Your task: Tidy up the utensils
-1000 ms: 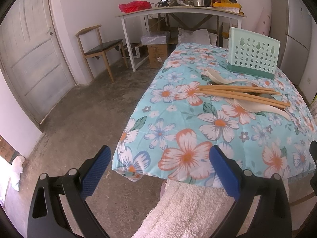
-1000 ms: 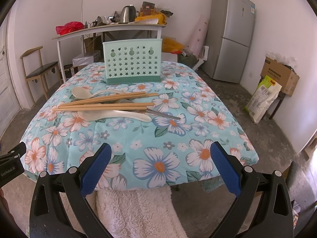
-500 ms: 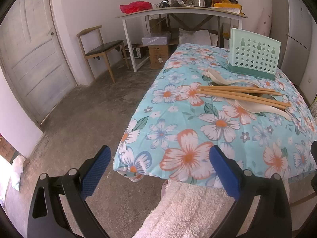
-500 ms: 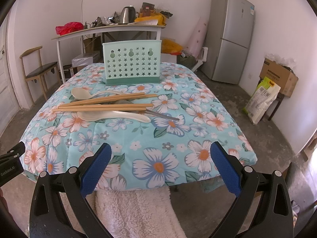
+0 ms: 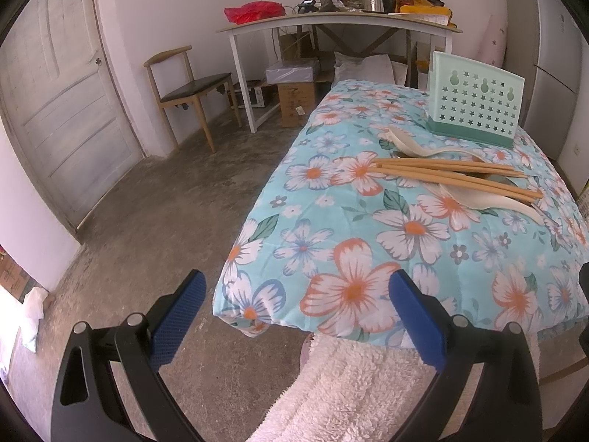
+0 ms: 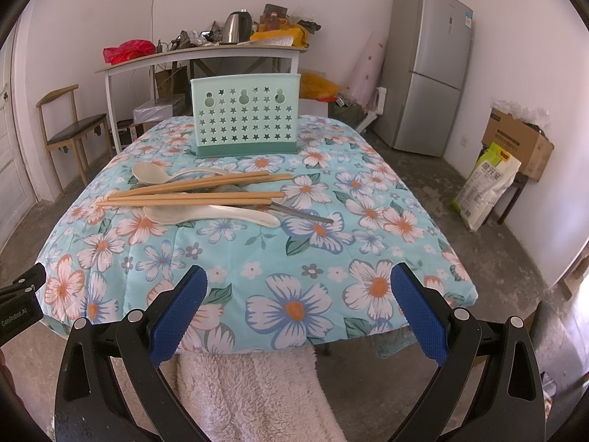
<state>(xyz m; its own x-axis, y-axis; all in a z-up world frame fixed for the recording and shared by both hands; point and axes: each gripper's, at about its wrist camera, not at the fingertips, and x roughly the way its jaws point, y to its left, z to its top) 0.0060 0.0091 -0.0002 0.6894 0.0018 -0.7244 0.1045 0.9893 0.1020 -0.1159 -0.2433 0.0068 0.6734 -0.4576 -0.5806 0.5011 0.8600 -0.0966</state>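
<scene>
A mint-green utensil holder [image 6: 244, 116] with star cut-outs stands upright at the far end of the flowered table [image 6: 257, 250]. In front of it lies a pile: wooden chopsticks [image 6: 191, 193], two cream spoons [image 6: 213, 215] and a grey metal utensil [image 6: 305, 215] under them. The same holder [image 5: 475, 101] and chopsticks [image 5: 452, 176] show at the right of the left wrist view. My right gripper [image 6: 298, 309] hangs open before the table's near edge, empty. My left gripper [image 5: 294, 313] is open and empty off the table's near left corner.
A white fluffy cloth [image 6: 250, 394] hangs below the table's near edge. A wooden chair [image 5: 187, 88] and a cluttered white desk [image 5: 331, 25] stand behind, with a door [image 5: 55, 103] at left. A fridge [image 6: 427, 70], cardboard box [image 6: 515, 140] and sack [image 6: 486, 191] stand at right.
Both grippers have drifted back very slightly from the table, still open. Nothing on the table has moved.
</scene>
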